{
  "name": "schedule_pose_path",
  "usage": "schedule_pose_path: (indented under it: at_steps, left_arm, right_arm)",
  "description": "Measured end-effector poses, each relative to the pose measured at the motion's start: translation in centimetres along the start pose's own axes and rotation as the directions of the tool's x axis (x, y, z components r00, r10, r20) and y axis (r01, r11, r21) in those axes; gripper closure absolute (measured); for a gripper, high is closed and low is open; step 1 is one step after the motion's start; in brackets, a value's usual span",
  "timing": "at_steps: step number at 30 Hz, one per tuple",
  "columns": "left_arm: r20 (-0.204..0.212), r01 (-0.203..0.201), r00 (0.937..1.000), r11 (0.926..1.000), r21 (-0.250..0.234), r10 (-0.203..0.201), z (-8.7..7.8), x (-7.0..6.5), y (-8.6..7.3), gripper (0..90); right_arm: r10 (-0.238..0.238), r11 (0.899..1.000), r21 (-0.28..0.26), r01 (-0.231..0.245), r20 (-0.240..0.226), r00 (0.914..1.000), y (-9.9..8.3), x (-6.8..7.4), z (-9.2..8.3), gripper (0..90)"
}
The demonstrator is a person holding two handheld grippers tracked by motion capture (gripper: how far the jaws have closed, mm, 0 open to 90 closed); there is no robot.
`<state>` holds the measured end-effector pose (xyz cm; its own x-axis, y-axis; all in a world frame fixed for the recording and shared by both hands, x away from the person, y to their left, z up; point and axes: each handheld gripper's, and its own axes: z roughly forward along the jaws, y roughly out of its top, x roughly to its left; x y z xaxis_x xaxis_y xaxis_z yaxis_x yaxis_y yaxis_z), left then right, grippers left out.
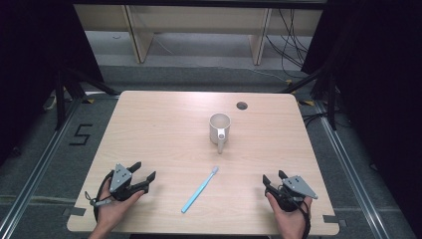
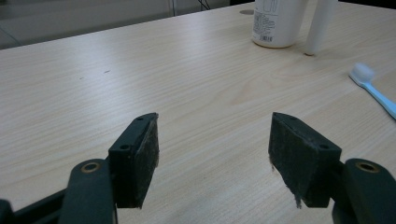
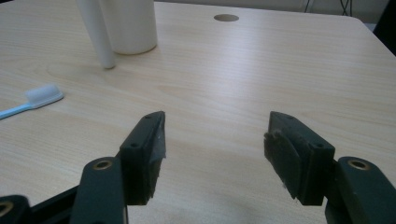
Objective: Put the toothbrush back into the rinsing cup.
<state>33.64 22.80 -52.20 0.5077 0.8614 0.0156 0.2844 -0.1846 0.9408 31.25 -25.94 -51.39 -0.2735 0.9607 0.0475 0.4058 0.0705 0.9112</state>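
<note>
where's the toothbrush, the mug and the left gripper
toothbrush (image 1: pixel 200 189), high view, middle of its blue handle
mug (image 1: pixel 219 126), high view, its white side wall
left gripper (image 1: pixel 144 172), high view, midway between its open fingertips

A lab-style recording room; black curtains (image 1: pixel 30 74) hang left and right; cables (image 1: pixel 291 37) trail on the far floor; a taped "5" (image 1: pixel 81 135) marks the left floor.

"5" on floor (image 1: pixel 81 134).
</note>
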Motion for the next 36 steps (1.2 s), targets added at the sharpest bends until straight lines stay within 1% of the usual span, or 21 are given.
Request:
schedule_pose_path:
  at_steps: [3,4,7,9,11,12,19,20,21,23,25,26,27,29,30,31,32,33,34,35,36]
  left_arm:
    - [0.002,0.000,1.0000,1.0000,-0.004,0.000,0.1,-0.1,0.0,34.0]
    - [0.006,0.002,1.0000,1.0000,-0.008,-0.002,0.1,-0.1,0.0,34.3]
    - [0.010,0.008,0.9999,1.0000,-0.002,-0.008,0.0,-0.1,0.0,34.6]
    - [0.014,0.014,0.9998,0.9999,-0.004,-0.014,0.0,-0.1,-0.1,34.9]
    - [0.012,0.016,0.9998,0.9999,0.004,-0.016,-0.1,-0.1,0.0,35.0]
    - [0.016,0.015,0.9998,0.9999,0.003,-0.015,-0.1,-0.1,0.0,35.0]
    - [0.022,0.014,0.9997,0.9999,0.009,-0.014,-0.1,-0.1,0.0,35.0]
    - [0.026,0.014,0.9995,0.9999,0.004,-0.014,0.0,-0.1,-0.1,35.0]
    - [0.024,0.012,0.9996,0.9999,0.012,-0.012,-0.1,-0.2,0.0,35.1]
    - [0.036,0.020,0.9991,0.9996,0.018,-0.021,-0.1,-0.3,0.0,35.1]
    - [0.042,0.021,0.9989,0.9995,0.023,-0.022,-0.1,-0.3,0.1,35.3]
    - [0.046,0.027,0.9985,0.9993,0.024,-0.028,-0.1,-0.4,0.2,35.3]
    - [0.055,0.032,0.9980,0.9993,0.021,-0.033,0.0,-0.5,0.3,35.7]
    - [0.066,0.028,0.9974,0.9989,0.039,-0.030,-0.2,-0.7,0.7,35.9]
    - [0.081,0.028,0.9962,0.9986,0.044,-0.031,-0.1,-0.8,1.0,36.0]
    - [0.090,0.031,0.9953,0.9983,0.049,-0.035,-0.1,-0.9,1.2,36.3]
    - [0.108,0.025,0.9935,0.9957,0.089,-0.034,0.0,-1.1,1.6,36.1]
    - [0.108,0.025,0.9935,0.9957,0.089,-0.034,0.0,-1.1,1.6,36.1]
    - [0.134,0.024,0.9901,0.9915,0.128,-0.041,0.2,-1.4,2.1,36.1]
    - [0.134,0.024,0.9901,0.9915,0.128,-0.041,0.2,-1.4,2.1,36.1]
    - [0.154,0.010,0.9874,0.9864,0.164,-0.035,0.4,-1.7,2.6,36.0]
  right_arm:
    - [-0.002,1.000,-0.006,0.002,-0.003,1.0000,0.0,-0.1,0.1,39.0]
    - [-0.028,1.000,0.002,0.028,-0.008,0.9996,0.1,-0.3,0.0,39.2]
    - [-0.039,0.999,-0.006,0.039,-0.006,0.9992,0.0,-0.4,0.2,39.5]
    - [-0.022,1.000,-0.001,0.022,-0.016,0.9996,0.0,-0.1,0.1,39.9]
    - [-0.023,1.000,0.003,0.024,-0.011,0.9997,0.0,-0.1,0.1,40.1]
    - [-0.036,0.999,0.021,0.036,-0.013,0.9993,0.1,-0.2,0.1,40.2]
    - [-0.039,0.999,0.021,0.040,-0.008,0.9992,0.1,-0.2,0.1,40.5]
    - [-0.070,0.998,0.009,0.070,0.003,0.9975,0.1,-0.3,0.1,40.6]
    - [-0.079,0.997,0.012,0.079,0.009,0.9969,0.1,-0.3,0.2,40.6]
    - [-0.074,0.997,0.016,0.074,0.009,0.9972,0.1,-0.2,0.2,40.7]
    - [-0.073,0.997,0.003,0.072,0.008,0.9973,0.1,-0.2,0.4,40.7]
    - [-0.067,0.998,0.017,0.067,0.001,0.9978,0.1,-0.1,0.1,40.7]
    - [-0.062,0.998,0.010,0.062,-0.003,0.9980,0.1,-0.1,0.2,40.7]
    - [-0.074,0.997,0.012,0.074,0.008,0.9972,0.1,-0.2,0.2,40.7]
    - [-0.059,0.998,0.014,0.059,-0.008,0.9982,0.1,-0.1,0.3,40.7]
    - [-0.062,0.998,0.027,0.063,-0.006,0.9980,0.2,-0.2,0.1,40.7]
    - [-0.039,0.999,0.020,0.040,-0.025,0.9989,0.1,-0.1,0.4,40.7]
    - [-0.039,0.999,0.020,0.040,-0.025,0.9989,0.1,-0.1,0.4,40.7]
    - [-0.045,0.999,0.023,0.046,-0.015,0.9989,0.1,-0.1,0.4,40.6]
    - [-0.045,0.999,0.023,0.046,-0.015,0.9989,0.1,-0.1,0.4,40.6]
    - [-0.055,0.998,0.024,0.055,-0.002,0.9985,0.1,-0.2,0.4,40.6]
